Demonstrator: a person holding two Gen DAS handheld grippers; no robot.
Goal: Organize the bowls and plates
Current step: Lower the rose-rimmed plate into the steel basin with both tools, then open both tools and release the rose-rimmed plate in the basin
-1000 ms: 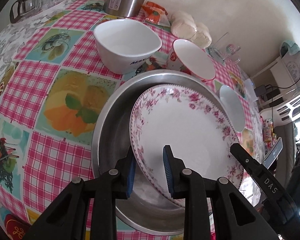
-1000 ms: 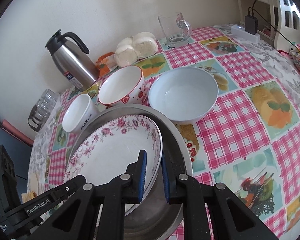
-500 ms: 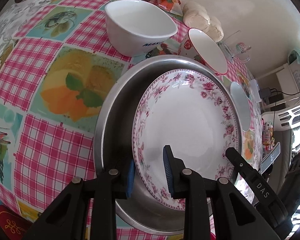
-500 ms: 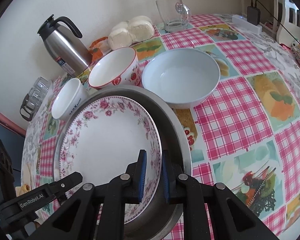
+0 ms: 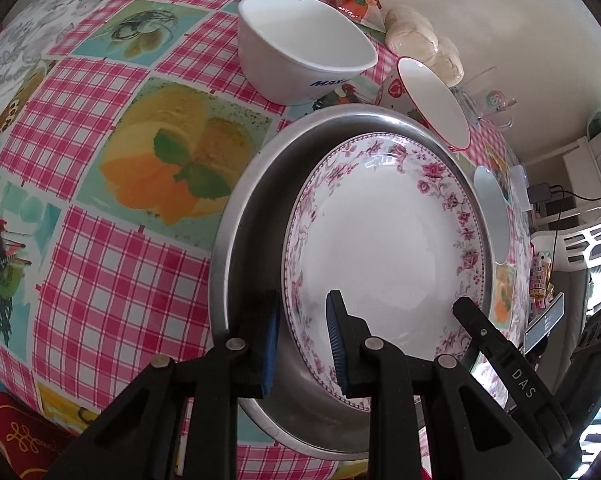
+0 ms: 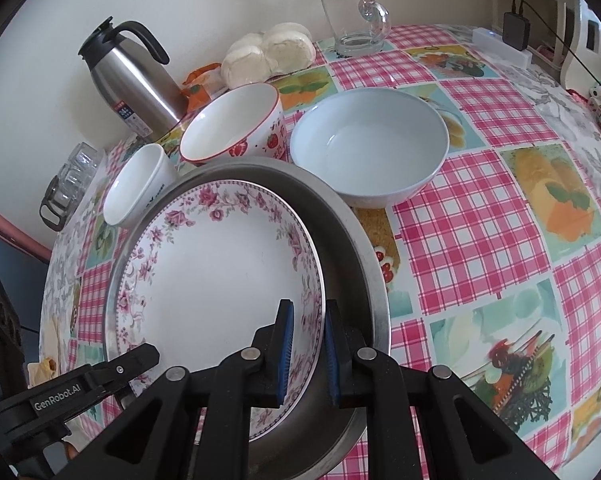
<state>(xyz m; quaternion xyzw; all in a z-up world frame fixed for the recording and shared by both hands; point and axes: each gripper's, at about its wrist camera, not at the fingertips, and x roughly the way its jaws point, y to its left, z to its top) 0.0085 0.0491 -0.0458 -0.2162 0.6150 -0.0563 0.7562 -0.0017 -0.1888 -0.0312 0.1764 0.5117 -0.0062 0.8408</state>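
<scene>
So in the left wrist view the floral plate (image 5: pixel 384 240) is sitting inside the big steel basin (image 5: pixel 236 248), and the left hand-held gripper (image 5: pixel 302 340) straddles the plate's near-left rim, one blue pad outside the rim down in the basin, the other over the plate's white face. Jaws look narrow and I'd call that a pinch on the rim, though the outer pad's contact is hard to make out from here. The plate stretches up and to the right from that grip, so most of it hangs away from this hand. The white bowl (image 5: pixel 304 44) and the red-rimmed bowl (image 5: pixel 432 104) sit just past the basin's far edge on the checked surface (image 5: pixel 100 272). Over in the right wrist view it's the mirror: the right hand-held gripper (image 6: pixel 306 350) is clamped on the plate's near-right rim, pads tight either side, with the plate running up and to the left from it. The other gripper's finger pokes in at lower left, so the two grips sit at opposite ends of the near edge. The pale blue bowl (image 6: pixel 370 148) is just beside the basin on the right, closer to the right hand. My guess is any lift needs both hands rising together or the plate tips.
</scene>
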